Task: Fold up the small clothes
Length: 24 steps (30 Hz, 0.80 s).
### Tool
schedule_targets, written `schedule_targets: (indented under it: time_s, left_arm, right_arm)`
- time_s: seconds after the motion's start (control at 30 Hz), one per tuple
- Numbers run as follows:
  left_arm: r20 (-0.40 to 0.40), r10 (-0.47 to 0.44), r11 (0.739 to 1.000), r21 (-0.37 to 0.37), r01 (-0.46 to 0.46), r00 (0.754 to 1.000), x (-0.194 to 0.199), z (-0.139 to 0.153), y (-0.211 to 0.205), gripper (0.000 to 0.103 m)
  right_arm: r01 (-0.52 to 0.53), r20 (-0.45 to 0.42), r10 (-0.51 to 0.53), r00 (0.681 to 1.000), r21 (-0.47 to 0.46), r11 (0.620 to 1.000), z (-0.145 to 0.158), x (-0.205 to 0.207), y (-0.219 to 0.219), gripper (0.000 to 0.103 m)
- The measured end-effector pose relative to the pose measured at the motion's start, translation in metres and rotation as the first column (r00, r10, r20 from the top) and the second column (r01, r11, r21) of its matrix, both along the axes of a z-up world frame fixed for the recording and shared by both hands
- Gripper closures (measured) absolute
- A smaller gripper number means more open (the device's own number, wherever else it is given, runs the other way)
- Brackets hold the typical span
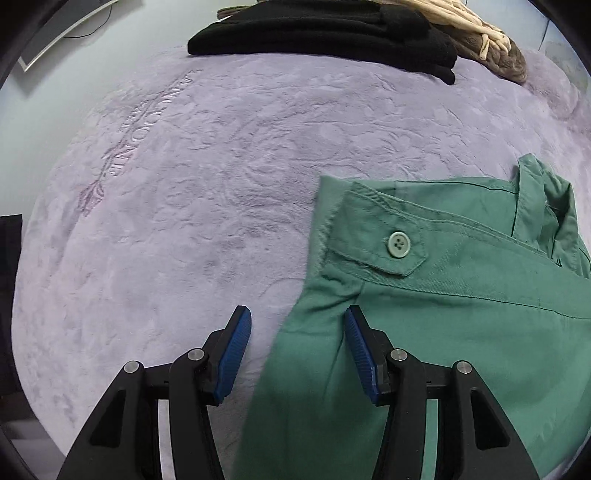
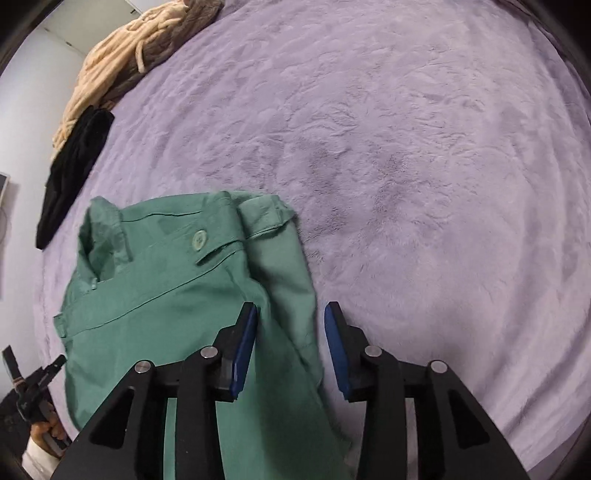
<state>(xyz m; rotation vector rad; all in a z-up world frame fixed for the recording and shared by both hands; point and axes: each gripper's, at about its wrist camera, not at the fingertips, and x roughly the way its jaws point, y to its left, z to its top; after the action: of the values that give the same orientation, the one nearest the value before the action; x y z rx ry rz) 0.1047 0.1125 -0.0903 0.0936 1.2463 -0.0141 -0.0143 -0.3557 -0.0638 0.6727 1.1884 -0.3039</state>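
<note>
- A pair of green cotton trousers [image 1: 443, 295] lies on a lilac plush blanket [image 1: 184, 221], waistband end away from both grippers.
- The cloth is a muted sea green twill with dark topstitched seams; a pointed waist tab is fastened by a pale green four-hole button [image 1: 398, 244], and a belt loop stands up at the far corner.
- The garment looks folded lengthwise, with soft creases running down toward the cameras.
- The left gripper [image 1: 297, 354] hovers with its blue ribbed pads about half apart; the trousers' left edge lies below and between them, and nothing is pinched.
- The right gripper [image 2: 291, 347] also stands part-open, holding nothing; the trousers' right edge sits under its left finger and the gap, with bare blanket beyond the right finger.
- Well ahead of the left gripper, a folded black garment [image 1: 325, 33] and a cream cable-knit sweater [image 1: 480, 40] rest at the blanket's far edge.
- A person's hand [image 2: 44, 432] shows at the lower left of the right wrist view.
</note>
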Motion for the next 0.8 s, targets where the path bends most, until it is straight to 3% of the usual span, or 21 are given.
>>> schedule_targets:
  time_s: [0.1,0.17,0.27,0.33,0.43,0.53,0.63,0.8]
  left_arm:
    - [0.005,0.0,1.0,-0.022,0.0,1.0,-0.016,0.023,0.013,0.049]
    - [-0.003,-0.032,0.998,-0.058,0.031,0.999,-0.036,0.034,0.012,0.049]
    - [-0.047,-0.104,0.991,-0.086,0.1,0.993,-0.071,0.035,-0.007,0.049]
    - [-0.087,-0.131,0.989,-0.075,0.125,0.988,-0.088,0.022,-0.022,0.048]
    - [-0.127,-0.118,0.993,-0.009,0.118,0.985,-0.101,-0.006,-0.031,0.048]
    - [-0.129,-0.092,0.996,-0.03,0.089,0.987,-0.102,-0.01,-0.025,0.048]
    - [-0.138,-0.088,0.996,-0.006,0.089,0.986,-0.101,-0.007,-0.025,0.048]
    - [-0.141,-0.044,0.999,0.004,0.045,0.989,-0.101,-0.001,-0.016,0.048]
  right_arm:
    - [-0.133,0.085,0.128,0.988,0.055,0.99,0.027,-0.014,0.04,0.062]
    - [-0.251,0.112,0.239,0.965,0.112,0.961,0.03,-0.016,0.079,0.062]
    - [-0.391,0.073,0.384,0.92,0.166,0.905,0.01,-0.018,0.137,0.062]
    - [-0.422,0.006,0.427,0.904,0.163,0.892,-0.012,-0.019,0.155,0.062]
    - [-0.393,-0.047,0.403,0.914,0.147,0.908,-0.03,-0.027,0.138,0.069]
    - [-0.339,-0.075,0.346,0.935,0.095,0.936,-0.027,-0.046,0.096,0.07]
    - [-0.273,-0.091,0.284,0.954,0.114,0.955,-0.033,-0.058,0.056,0.089]
    - [-0.201,-0.122,0.211,0.97,0.092,0.975,-0.028,-0.068,0.037,0.088]
